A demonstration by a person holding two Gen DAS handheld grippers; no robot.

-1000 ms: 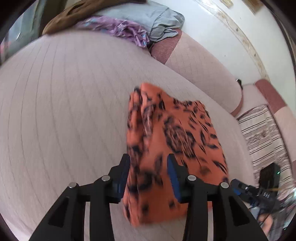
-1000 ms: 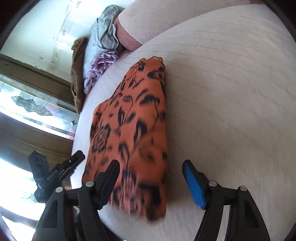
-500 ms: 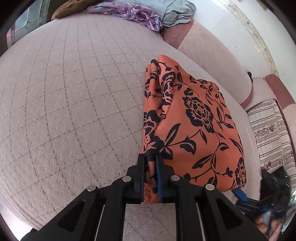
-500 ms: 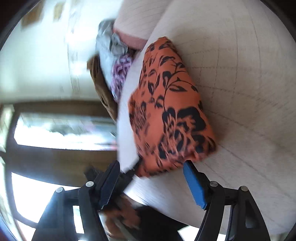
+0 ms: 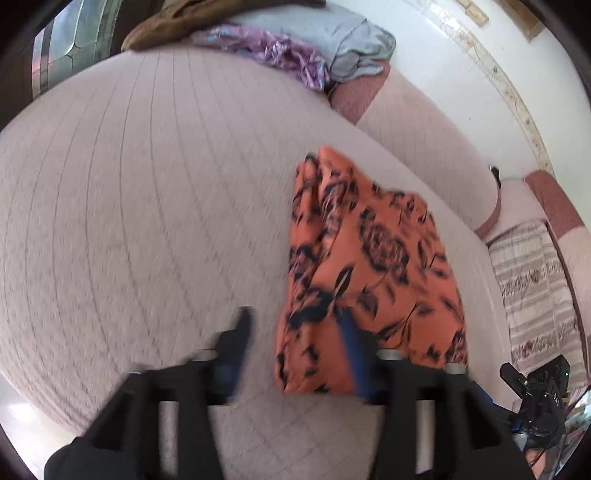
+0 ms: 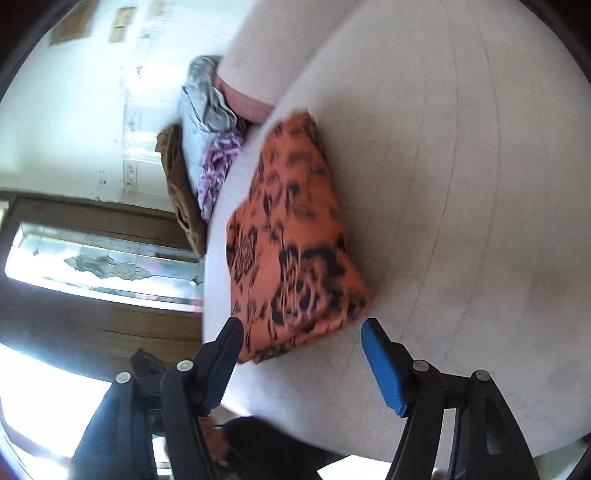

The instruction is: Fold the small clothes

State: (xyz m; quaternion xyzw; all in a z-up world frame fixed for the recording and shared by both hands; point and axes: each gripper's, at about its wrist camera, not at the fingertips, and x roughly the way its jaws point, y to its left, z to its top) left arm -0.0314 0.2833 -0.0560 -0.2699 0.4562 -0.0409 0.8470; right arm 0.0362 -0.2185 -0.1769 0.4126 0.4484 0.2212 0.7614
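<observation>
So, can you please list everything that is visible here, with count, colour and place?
orange cloth: one, orange with black flowers, folded, lying on the cushion.
cushion: one, pale pink, quilted, under the cloth.
brown cloth: one, brown, far end of the cushion.
purple cloth: one, purple, beside the brown one.
grey cloth: one, grey, by the purple one.
striped cover: one, pale with stripes, right of the cushion.
left tongs: black, open, blurred, at the cloth's near edge.
right tongs: black with blue pad, open, near the cloth's corner.

Left claw point(image 5: 295, 332) now spread, off the orange garment point(image 5: 369, 266).
</observation>
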